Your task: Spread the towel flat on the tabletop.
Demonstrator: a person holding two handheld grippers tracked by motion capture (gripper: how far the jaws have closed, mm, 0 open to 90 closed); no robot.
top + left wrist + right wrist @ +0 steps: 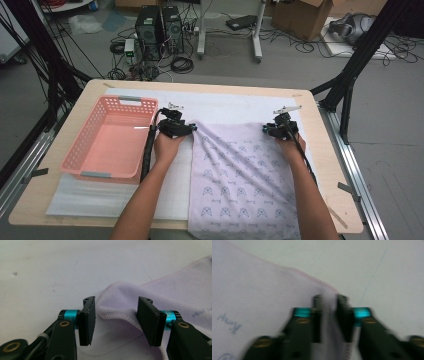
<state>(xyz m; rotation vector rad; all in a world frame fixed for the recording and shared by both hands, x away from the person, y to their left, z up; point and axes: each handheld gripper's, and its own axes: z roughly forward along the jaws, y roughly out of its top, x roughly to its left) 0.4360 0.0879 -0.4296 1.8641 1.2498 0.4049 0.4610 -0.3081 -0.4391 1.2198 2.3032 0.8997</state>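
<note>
The soft lilac towel (240, 180) is lying nearest to you, its near edge hanging over the front of the table (327, 165). It is a fleecy cloth with a stitched pink hem and a printed blue pattern, and it is wrinkling between your hands. Your left gripper (115, 320) is standing with its jaws apart around the far left corner, which is folding over between them. Your right gripper (329, 320) is pinching the far right corner; this picture is blurred. The towel is resting on a white sheet (220, 107) covering the pale wooden table. A pink plastic basket (112, 140) with perforated walls is sitting just beside your left hand (167, 145). Behind the table, computer towers (160, 27), cables and cardboard boxes (305, 15) are standing on the grey floor.
</note>
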